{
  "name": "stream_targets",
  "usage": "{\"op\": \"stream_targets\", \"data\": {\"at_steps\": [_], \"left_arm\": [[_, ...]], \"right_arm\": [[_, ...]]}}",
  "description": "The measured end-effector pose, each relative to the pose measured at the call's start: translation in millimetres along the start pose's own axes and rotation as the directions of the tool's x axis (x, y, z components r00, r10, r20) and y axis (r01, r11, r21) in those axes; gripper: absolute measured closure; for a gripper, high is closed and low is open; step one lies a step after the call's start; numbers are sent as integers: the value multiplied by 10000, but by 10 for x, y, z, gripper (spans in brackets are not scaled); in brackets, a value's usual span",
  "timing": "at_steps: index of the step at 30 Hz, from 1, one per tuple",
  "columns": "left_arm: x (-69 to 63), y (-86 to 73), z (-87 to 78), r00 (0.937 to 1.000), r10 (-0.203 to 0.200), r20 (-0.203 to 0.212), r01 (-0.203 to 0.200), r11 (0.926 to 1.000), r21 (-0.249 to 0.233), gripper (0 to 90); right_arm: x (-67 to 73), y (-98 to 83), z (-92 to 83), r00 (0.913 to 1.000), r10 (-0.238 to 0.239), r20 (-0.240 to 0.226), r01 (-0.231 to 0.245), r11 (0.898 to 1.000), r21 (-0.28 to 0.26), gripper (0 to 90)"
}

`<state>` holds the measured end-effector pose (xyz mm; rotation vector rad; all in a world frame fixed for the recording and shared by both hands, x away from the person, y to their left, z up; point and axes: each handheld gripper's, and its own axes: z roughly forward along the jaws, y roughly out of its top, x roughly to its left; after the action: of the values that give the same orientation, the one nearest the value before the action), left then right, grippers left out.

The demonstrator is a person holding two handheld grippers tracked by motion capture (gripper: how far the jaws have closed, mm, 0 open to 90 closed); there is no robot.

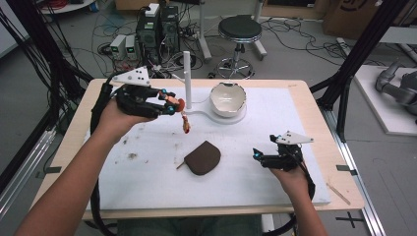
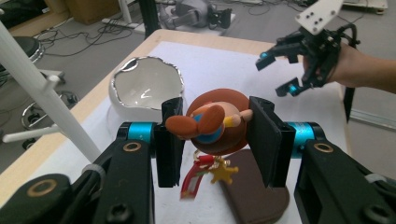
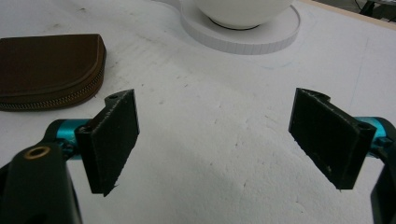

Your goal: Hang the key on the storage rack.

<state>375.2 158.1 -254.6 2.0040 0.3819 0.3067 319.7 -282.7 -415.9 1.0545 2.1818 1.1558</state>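
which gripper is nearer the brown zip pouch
Right. The right gripper, jaws open, sits low beside the flat brown zip pouch, to its right. The left gripper is up and farther back, shut on a small figurine keychain.

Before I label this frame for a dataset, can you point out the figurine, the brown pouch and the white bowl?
figurine [image 2: 215,122]: left gripper view, on its brown head.
brown pouch [image 1: 203,157]: high view, middle of its top face.
white bowl [image 1: 227,104]: high view, on its outer wall.

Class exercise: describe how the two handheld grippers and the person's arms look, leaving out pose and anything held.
Both the left gripper and right gripper are black, with flat black pads, teal collars, brass-coloured rivets, a grey three-cornered plate on top and a black trailing cable. The forearms are bare, no sleeves.
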Motion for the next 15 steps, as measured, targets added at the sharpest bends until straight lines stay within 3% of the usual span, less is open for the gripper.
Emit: {"op": "stream_targets", "data": {"at_steps": [9,15], "left_arm": [[245,142,72,9992,-262,-289,258,9996,-133,568],[390,202,107,9964,-420,-735,406,9990,-206,569]], "right_arm": [[-8,6,21,10000,-43,11,43,10000,51,161],[-2,11,37,10000,-70,-20,70,9999,74,161]]}}
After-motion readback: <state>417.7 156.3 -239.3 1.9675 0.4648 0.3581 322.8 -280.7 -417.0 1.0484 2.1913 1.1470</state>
